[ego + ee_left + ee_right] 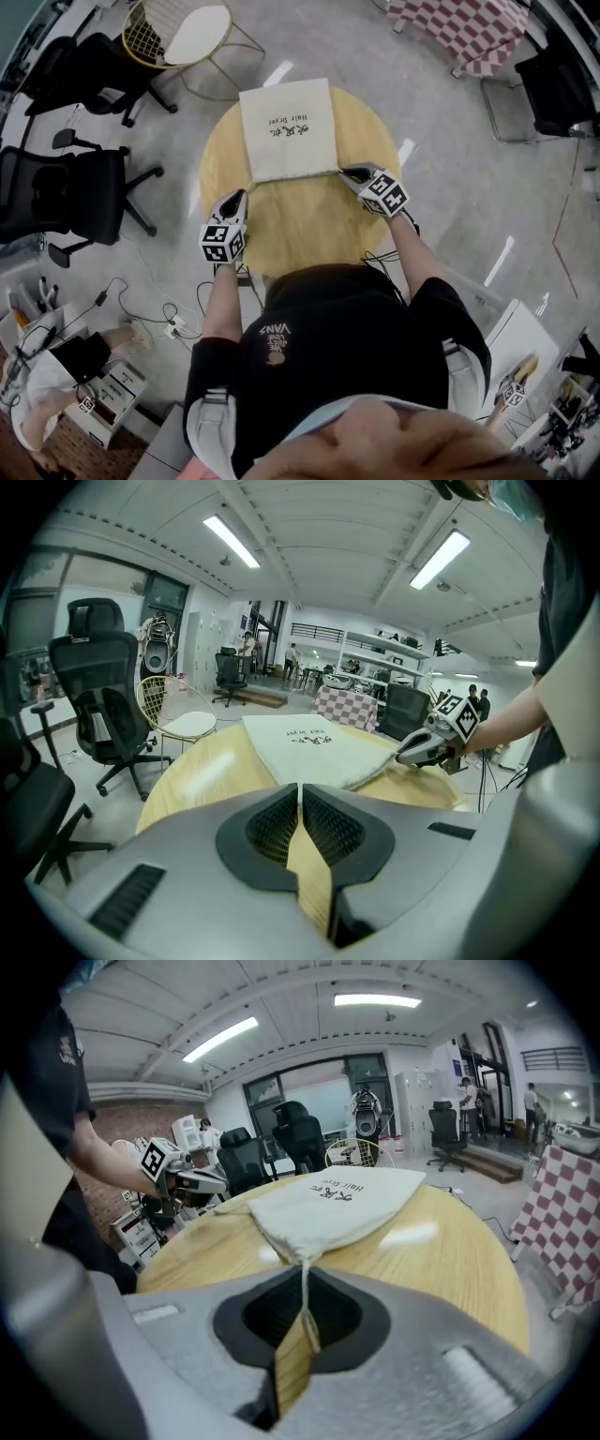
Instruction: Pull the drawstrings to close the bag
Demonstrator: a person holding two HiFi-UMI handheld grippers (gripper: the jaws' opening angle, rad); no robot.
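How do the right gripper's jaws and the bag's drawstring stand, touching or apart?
Touching. The right gripper view shows the drawstring running from the bag into the right gripper, pinched between its closed jaws.

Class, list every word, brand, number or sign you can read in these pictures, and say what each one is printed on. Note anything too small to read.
"Hair Dryer": on the white bag, beside a line of Chinese characters too small to read surely.
"VANS": on the person's black shirt; the small print next to it is unreadable.
Black-and-white square patterns, no letters: on the left gripper and right gripper.
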